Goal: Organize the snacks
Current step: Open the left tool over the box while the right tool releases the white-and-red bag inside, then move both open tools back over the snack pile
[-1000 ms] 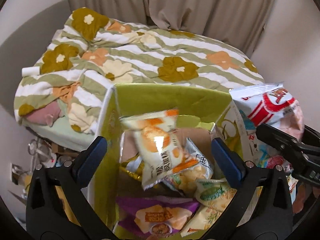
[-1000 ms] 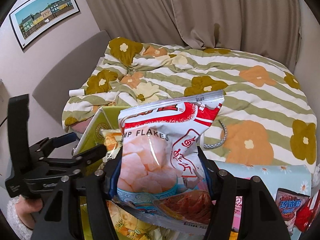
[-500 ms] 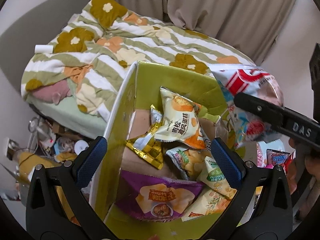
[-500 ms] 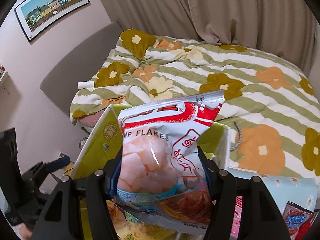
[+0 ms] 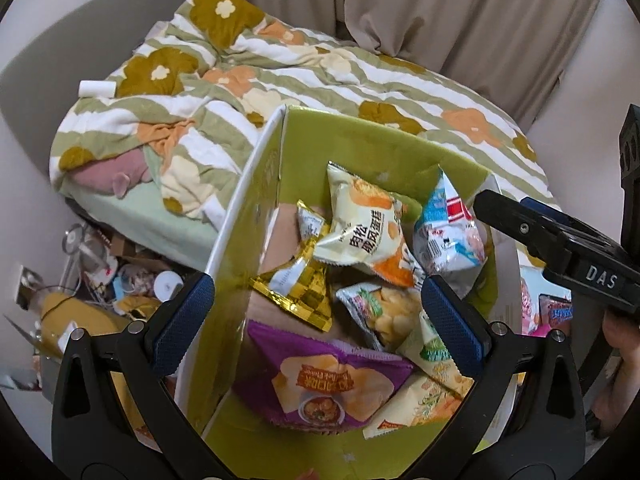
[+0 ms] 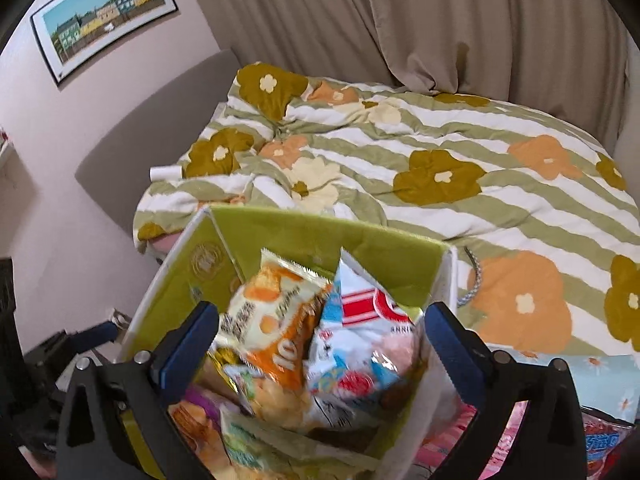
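I look down into one green cardboard box [image 5: 256, 208] that stands at the foot of the bed [image 5: 400, 92], and it is well filled with snack bags. From the left wrist view I count seven packets inside. A cream and orange cake packet [image 5: 362, 226] lies on top near the far wall. The red, white and blue shrimp flakes bag [image 5: 448, 236] lies tilted against the box's right-hand wall, just beside the cake packet. Below them sit a gold checked packet [image 5: 304, 292], a small clear bag of yellow chips [image 5: 380, 312], a purple chip bag [image 5: 324, 384] flat along the near wall, and two pale green-printed packets [image 5: 432, 376] stacked in the near right corner. A small foil corner behind the cake packet may be an eighth; I cannot tell.

My right gripper [image 6: 320, 344] hangs over the box with its jaws opening, spread wide, and the shrimp flakes bag [image 6: 372, 344] lies below them inside the box, free of both pads. My left gripper [image 5: 316, 320] hovers over the near left of the box, its jaws released and nothing between them.

Outside the box, on the right, I see two more packets on a pale blue floral surface: one red and blue packet [image 6: 604, 440] and a pink one [image 6: 496, 436] beside it. One white roll [image 6: 166, 172] lies at the head of the bed.
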`<state>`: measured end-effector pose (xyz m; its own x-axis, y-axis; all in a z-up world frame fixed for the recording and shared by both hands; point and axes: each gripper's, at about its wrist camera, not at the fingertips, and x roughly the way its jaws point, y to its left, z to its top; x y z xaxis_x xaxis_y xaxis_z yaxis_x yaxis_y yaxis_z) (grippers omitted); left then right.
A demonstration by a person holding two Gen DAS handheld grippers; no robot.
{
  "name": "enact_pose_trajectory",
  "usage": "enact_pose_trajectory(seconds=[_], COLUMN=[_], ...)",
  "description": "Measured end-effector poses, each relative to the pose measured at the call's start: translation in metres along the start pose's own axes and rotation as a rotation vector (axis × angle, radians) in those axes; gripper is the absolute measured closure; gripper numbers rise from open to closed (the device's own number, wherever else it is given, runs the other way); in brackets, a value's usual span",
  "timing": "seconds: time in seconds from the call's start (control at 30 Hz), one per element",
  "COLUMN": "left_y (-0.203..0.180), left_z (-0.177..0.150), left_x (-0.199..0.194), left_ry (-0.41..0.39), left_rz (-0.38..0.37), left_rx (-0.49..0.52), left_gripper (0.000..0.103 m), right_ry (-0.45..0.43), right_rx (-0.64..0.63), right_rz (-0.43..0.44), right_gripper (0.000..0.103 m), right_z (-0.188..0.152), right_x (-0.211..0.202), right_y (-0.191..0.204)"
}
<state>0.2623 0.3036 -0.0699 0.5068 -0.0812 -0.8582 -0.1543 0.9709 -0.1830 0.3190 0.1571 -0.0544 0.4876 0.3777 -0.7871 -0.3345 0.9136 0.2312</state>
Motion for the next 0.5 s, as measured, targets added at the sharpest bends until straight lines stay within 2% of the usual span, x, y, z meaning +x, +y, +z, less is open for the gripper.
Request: enact_pose_trajectory(seconds=[0.27, 0.5], left_y=[-0.006, -0.012], left_z=[-0.003, -0.017], left_x=[-0.040, -0.090], left_ry=[-0.070, -0.136], left_rz=[-0.002, -0.013], left_rx=[0.028, 0.075], left_gripper=[0.000, 0.000], right_ry=[-0.049, -0.108], right_rx=[-0.017, -0.034], right_rz=[0.002, -0.022], right_gripper=[0.000, 0.000], right_z=[-0.004, -0.024], right_x=[-0.039, -0.097], right_y=[0.009, 0.031])
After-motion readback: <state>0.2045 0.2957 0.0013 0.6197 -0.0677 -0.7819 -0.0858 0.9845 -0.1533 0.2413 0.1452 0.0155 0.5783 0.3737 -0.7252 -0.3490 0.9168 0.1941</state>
